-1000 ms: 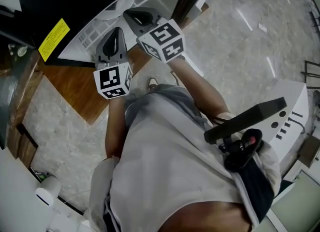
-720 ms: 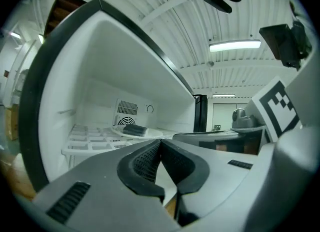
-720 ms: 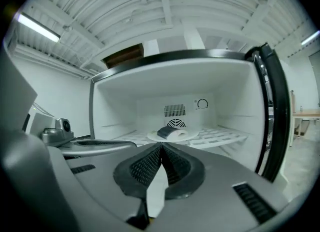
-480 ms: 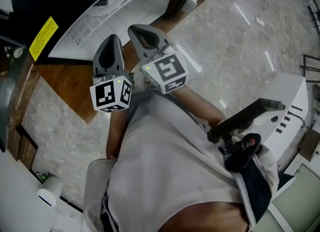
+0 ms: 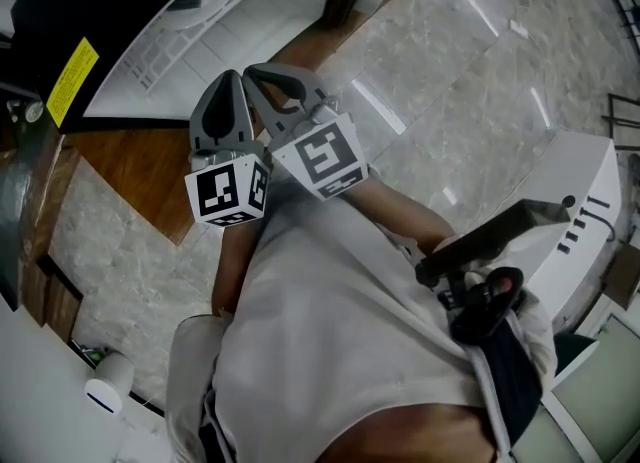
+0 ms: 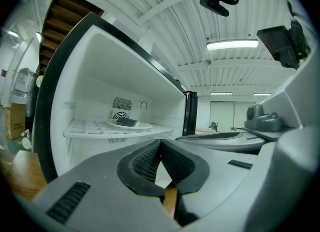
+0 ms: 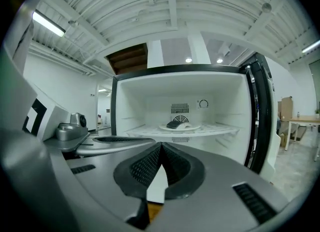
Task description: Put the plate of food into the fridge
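The fridge stands open, its compartment white and lit. On its wire shelf rests the white plate with a dark piece of food; the same plate shows in the left gripper view. In the head view the shelf lies at the upper left. My left gripper and right gripper are side by side in front of the fridge, apart from the plate. The left gripper and the right gripper are both shut, with nothing between their pads.
The fridge door stands open at the right, black-edged. A wooden floor patch lies in front of the fridge, with marble floor around it. A white machine stands at the right. A paper roll lies at the lower left.
Both grippers drew closer together, the right one moving left beside the left one. The fridge shelf slid toward the upper left of the head view.
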A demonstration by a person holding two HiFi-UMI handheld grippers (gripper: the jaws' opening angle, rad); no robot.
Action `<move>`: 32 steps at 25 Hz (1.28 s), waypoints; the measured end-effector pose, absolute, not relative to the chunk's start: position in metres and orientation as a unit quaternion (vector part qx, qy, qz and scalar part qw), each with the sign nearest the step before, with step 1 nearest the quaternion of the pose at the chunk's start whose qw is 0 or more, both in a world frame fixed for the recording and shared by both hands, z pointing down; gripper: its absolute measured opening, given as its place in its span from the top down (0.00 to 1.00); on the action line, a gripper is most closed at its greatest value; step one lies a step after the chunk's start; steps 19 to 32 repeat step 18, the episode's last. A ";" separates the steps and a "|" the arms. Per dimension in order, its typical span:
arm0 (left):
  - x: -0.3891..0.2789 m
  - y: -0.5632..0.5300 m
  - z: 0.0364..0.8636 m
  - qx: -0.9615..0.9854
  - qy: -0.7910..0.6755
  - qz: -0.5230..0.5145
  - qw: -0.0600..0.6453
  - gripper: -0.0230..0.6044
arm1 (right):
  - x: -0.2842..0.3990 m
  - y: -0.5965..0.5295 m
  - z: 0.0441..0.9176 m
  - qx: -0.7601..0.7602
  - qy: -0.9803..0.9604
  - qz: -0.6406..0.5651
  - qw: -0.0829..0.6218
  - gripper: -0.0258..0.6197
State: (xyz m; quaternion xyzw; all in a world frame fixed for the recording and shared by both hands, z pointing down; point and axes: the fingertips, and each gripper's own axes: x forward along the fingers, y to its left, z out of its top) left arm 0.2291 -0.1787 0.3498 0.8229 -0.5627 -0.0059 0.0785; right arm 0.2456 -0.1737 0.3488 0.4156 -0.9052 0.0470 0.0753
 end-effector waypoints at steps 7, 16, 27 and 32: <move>0.240 -0.175 0.349 0.826 -0.558 -0.005 0.078 0.93 | 0.257 -0.173 0.350 0.432 -0.897 0.044 0.077 0.93; 0.243 -0.176 0.354 0.826 -0.555 -0.003 0.099 0.93 | 0.260 -0.173 0.353 0.434 -0.896 0.055 0.078 0.93; 0.242 -0.177 0.356 0.822 -0.559 -0.005 0.110 0.93 | 0.258 -0.172 0.353 0.430 -0.898 0.054 0.078 0.93; 0.242 -0.177 0.356 0.822 -0.559 -0.005 0.110 0.93 | 0.258 -0.172 0.353 0.430 -0.898 0.054 0.078 0.93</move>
